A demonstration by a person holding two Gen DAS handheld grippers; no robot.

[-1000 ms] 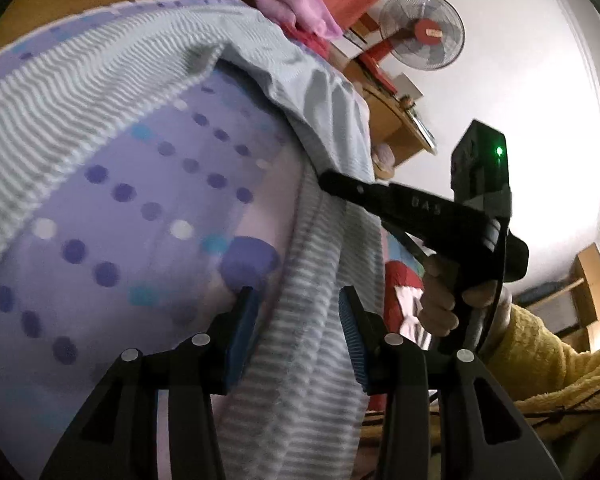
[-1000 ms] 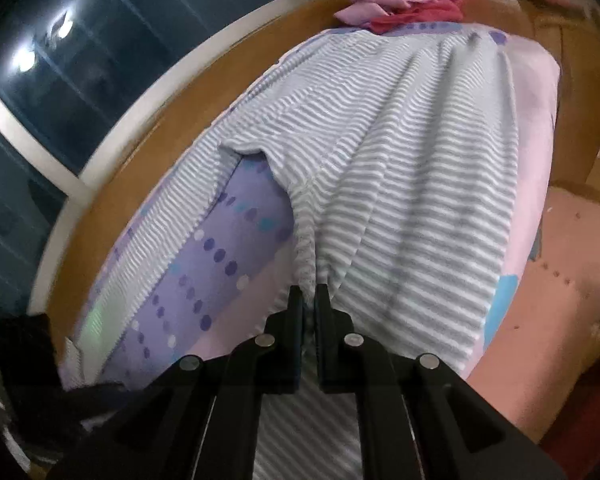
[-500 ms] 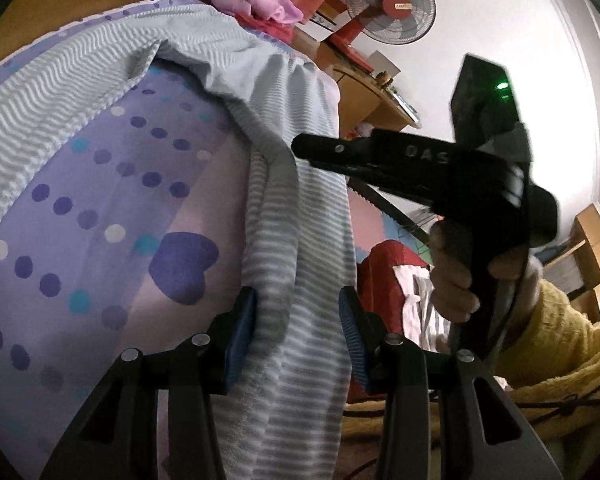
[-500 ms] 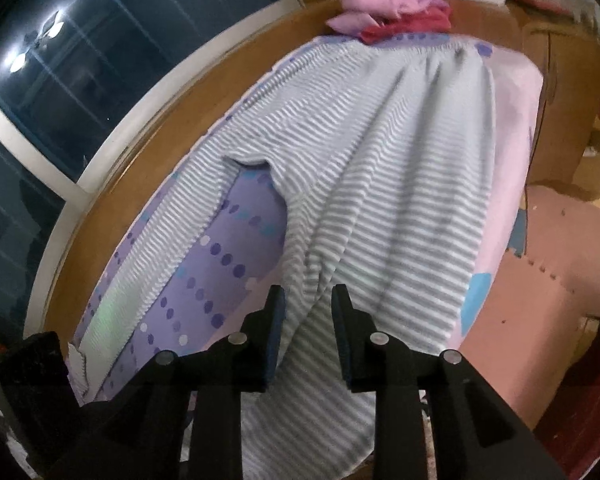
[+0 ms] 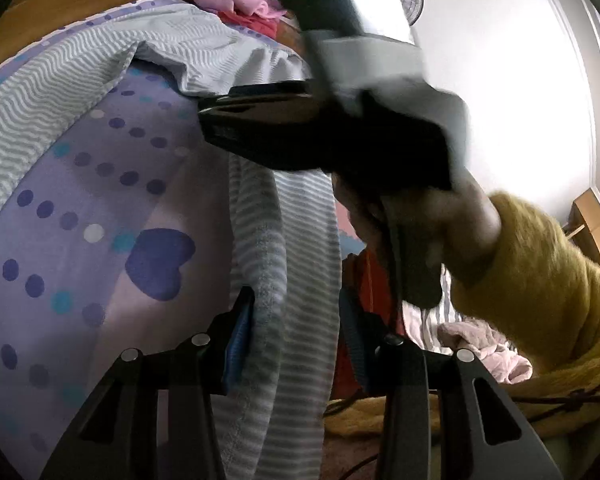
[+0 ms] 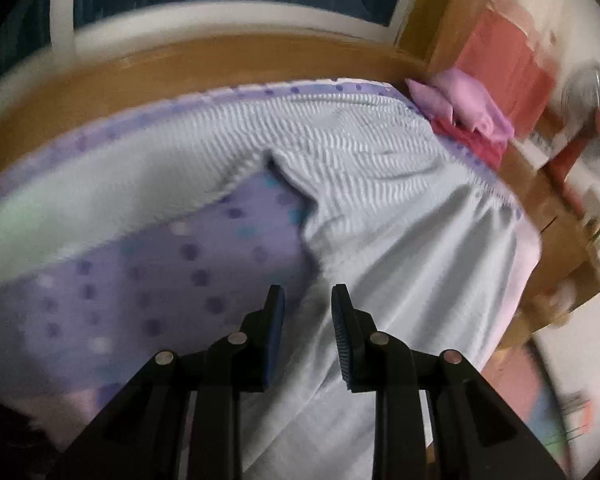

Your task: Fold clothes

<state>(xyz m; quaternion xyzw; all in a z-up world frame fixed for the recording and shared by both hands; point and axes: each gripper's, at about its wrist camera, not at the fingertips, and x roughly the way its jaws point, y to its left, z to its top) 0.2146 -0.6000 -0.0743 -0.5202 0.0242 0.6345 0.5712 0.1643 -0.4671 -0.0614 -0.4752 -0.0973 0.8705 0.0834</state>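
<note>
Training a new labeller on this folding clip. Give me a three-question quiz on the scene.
1. True or false: the grey-and-white striped trousers lie on a purple dotted bedsheet.
2. What lies at the far end of the bed? A pink folded cloth, B book, C shoe.
3. Fill in: the sleeve behind the right tongs is ____.
Key: 1 true; 2 A; 3 yellow.

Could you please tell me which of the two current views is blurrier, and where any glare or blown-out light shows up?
Right wrist view: smeared throughout, the striped trousers losing their stripes lower down. Left wrist view: mostly sharp, only the right gripper and hand blurred; the white wall blows out.
</note>
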